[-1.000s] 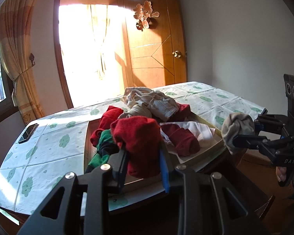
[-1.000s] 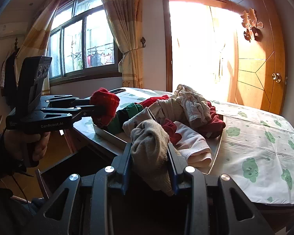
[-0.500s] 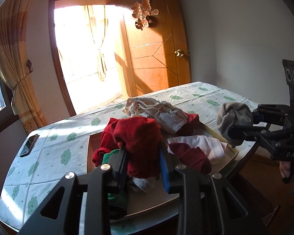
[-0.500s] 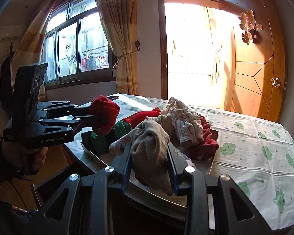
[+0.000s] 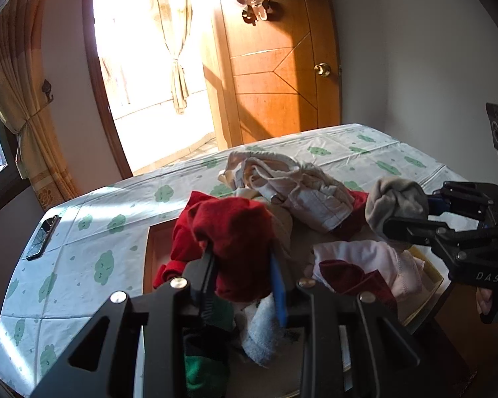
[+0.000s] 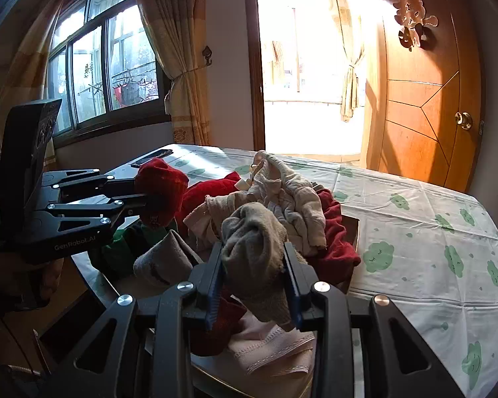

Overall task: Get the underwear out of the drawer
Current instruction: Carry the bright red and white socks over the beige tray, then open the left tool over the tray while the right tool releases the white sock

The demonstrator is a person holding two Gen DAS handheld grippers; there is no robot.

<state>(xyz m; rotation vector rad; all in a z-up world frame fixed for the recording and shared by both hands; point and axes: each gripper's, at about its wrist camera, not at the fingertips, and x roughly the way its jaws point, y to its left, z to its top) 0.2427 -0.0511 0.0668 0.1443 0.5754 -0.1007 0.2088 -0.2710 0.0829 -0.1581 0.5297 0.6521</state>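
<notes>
Left tongs (image 5: 242, 285) pinch a crumpled dark-red cloth piece (image 5: 239, 235); right tongs (image 6: 254, 285) pinch a balled grey-beige cloth piece (image 6: 254, 245). Both have advanced over the shallow tray (image 5: 152, 248) piled with underwear on the cloud-print table (image 5: 93, 232), nearer than a second ago. Release likely next.
</notes>
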